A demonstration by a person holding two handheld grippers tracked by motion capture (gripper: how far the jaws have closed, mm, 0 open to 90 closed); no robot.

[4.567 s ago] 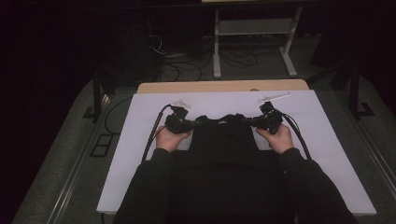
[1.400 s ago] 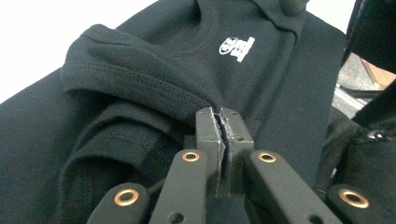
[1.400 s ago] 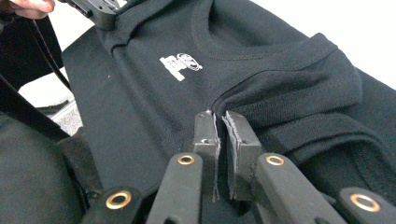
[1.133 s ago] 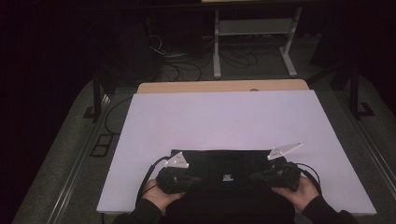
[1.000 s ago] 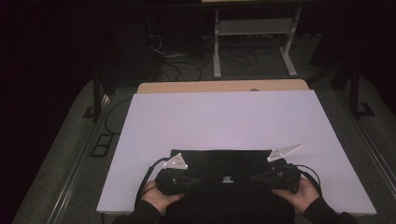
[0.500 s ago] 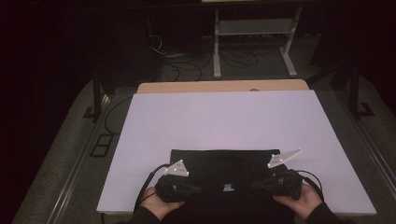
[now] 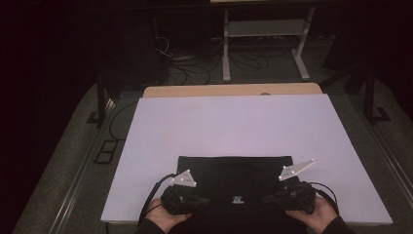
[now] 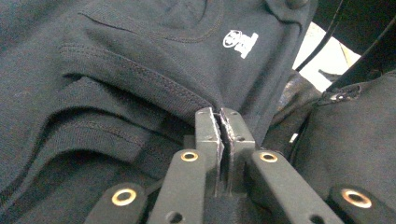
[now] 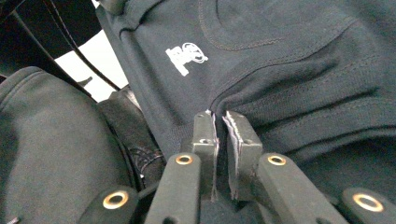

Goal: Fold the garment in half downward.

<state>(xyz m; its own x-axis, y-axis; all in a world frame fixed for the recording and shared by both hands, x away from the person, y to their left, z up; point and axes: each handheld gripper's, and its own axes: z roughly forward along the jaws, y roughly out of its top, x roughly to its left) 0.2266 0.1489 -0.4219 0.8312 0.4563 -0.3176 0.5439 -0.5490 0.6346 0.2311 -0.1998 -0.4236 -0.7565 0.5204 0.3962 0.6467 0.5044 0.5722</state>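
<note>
A black garment (image 7: 234, 173) with a small white logo (image 7: 237, 199) lies folded at the near edge of the white table (image 7: 234, 126). My left gripper (image 7: 197, 200) is shut on its near left part, and my right gripper (image 7: 272, 197) is shut on its near right part. In the left gripper view the jaws (image 8: 220, 122) pinch a fold of the dark cloth (image 8: 116, 79), with the logo (image 8: 240, 39) beyond them. The right gripper view has the jaws (image 9: 219, 122) closed on the cloth (image 9: 299, 70) beside the same logo (image 9: 186, 55). A hand holds each gripper from below.
A wooden table edge (image 7: 234, 90) runs behind the white top. On the dark floor farther back stand a metal stand (image 7: 265, 34) and loose cables (image 7: 190, 68). The far half of the white top is bare.
Both grippers have drawn the garment's edge back toward the near table edge and have lowered. The cloth now lies folded over itself as a shorter rectangle.
</note>
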